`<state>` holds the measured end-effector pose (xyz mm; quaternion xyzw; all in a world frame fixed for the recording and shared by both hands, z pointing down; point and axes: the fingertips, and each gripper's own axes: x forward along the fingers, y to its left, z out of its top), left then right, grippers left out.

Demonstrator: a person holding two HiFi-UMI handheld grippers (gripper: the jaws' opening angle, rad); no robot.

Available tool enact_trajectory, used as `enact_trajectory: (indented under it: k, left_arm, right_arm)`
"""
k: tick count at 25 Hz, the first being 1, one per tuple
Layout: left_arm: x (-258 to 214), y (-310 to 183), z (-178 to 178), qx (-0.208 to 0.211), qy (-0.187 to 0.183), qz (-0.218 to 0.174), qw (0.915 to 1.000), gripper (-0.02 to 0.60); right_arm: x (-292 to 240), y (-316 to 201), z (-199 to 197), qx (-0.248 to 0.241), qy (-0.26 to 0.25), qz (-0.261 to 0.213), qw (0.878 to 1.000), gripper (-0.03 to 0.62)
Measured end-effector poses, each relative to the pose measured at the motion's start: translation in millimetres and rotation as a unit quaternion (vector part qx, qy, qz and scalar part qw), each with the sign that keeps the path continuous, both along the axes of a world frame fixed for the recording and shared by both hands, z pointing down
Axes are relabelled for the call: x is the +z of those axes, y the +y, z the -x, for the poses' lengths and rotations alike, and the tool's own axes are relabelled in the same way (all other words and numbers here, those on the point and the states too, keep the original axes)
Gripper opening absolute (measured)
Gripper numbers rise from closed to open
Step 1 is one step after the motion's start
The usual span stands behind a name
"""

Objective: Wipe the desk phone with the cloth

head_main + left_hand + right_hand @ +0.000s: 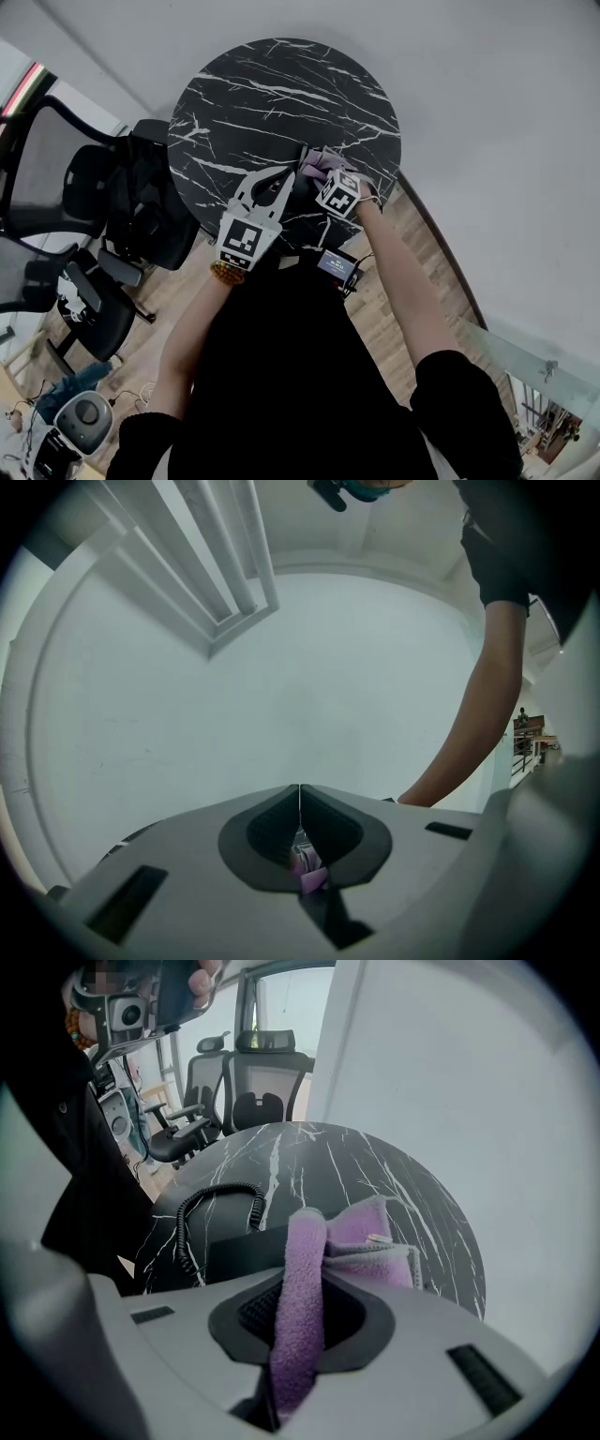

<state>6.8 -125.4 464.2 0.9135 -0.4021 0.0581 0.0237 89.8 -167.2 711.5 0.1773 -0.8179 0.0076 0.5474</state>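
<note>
While the person is leaning over a round black marble-patterned table [281,84], the right gripper [300,1283] is clamping a fluffy purple cloth [361,1241] between its jaws, with a folded bunch spilling out past the tips. Just ahead of and below those tips, the flat black desk phone [234,1244] is lying on the table. Its coiled black cord [214,1206] is looping further ahead, to that gripper's left. Whether the cloth is touching the phone cannot be told.

The left gripper [299,803] is pointing at a plain white wall with its jaws pressed together. A tiny purple scrap is showing low between them, too small to identify.

The wipe seems to be just starting or in mid-stroke, with the cloth gripped and poised at the phone. The next move is calling for the loose bunch to press onto the phone's top and sweep across, keeping clear of the cord.
</note>
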Motion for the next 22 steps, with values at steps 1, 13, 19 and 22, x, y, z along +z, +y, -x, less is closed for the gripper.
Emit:
enact_trajectory:
  k: [1,13,19,22]
  left_arm:
    - [0,0,0,0.000,0.000,0.000,1.0000,0.015]
    - [-1,-1,3,-0.001,0.000,0.000,1.0000,0.015]
    - [-1,0,2,0.002,0.001,0.000,1.0000,0.017]
    - [-1,-1,0,0.003,0.002,-0.001,1.0000,0.015]
  right_arm:
    - [0,1,0,0.002,-0.001,0.002,1.000,0.061]
    - [4,10,3,0.001,-0.007,0.000,1.000,0.061]
    - [7,18,4,-0.001,-0.003,0.010,1.000,0.061]
    - [10,23,4,-0.002,-0.002,0.017,1.000,0.061]
